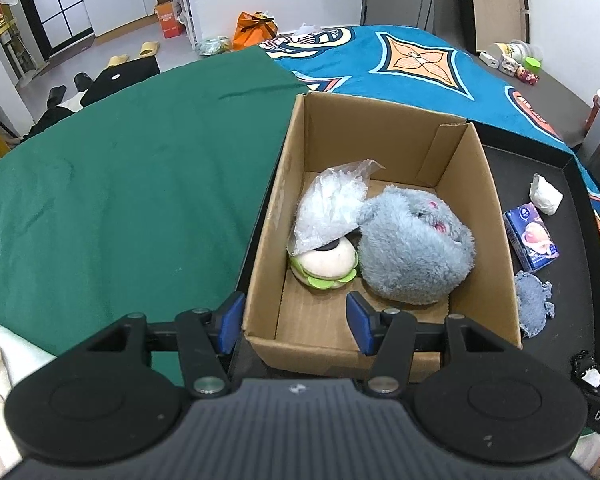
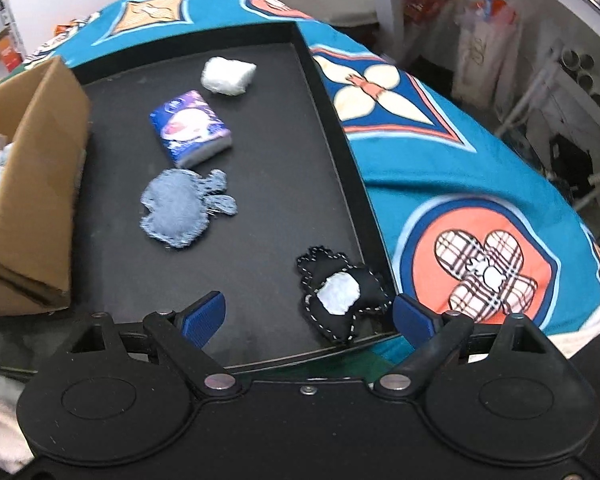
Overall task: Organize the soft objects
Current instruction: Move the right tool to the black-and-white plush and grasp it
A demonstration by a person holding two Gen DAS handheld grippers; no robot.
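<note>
An open cardboard box (image 1: 384, 132) holds a grey plush (image 1: 416, 248), a burger plush (image 1: 324, 264) and a crumpled plastic bag (image 1: 332, 208). My left gripper (image 1: 296, 322) is open and straddles the box's near left corner, one finger outside the wall and one inside. On the black tray (image 2: 280, 140) lie a white wad (image 2: 228, 74), a blue tissue packet (image 2: 190, 128), a denim soft piece (image 2: 180, 210) and a black stitched piece with a white patch (image 2: 340, 296). My right gripper (image 2: 308, 308) hangs wide open just above that black piece, which lies nearer its right finger.
The box (image 2: 32, 184) stands at the tray's left end. A green cloth (image 1: 140, 180) lies left of it and a blue patterned blanket (image 2: 440, 168) lies behind and to the right. Small clutter (image 1: 516, 60) sits on a far surface.
</note>
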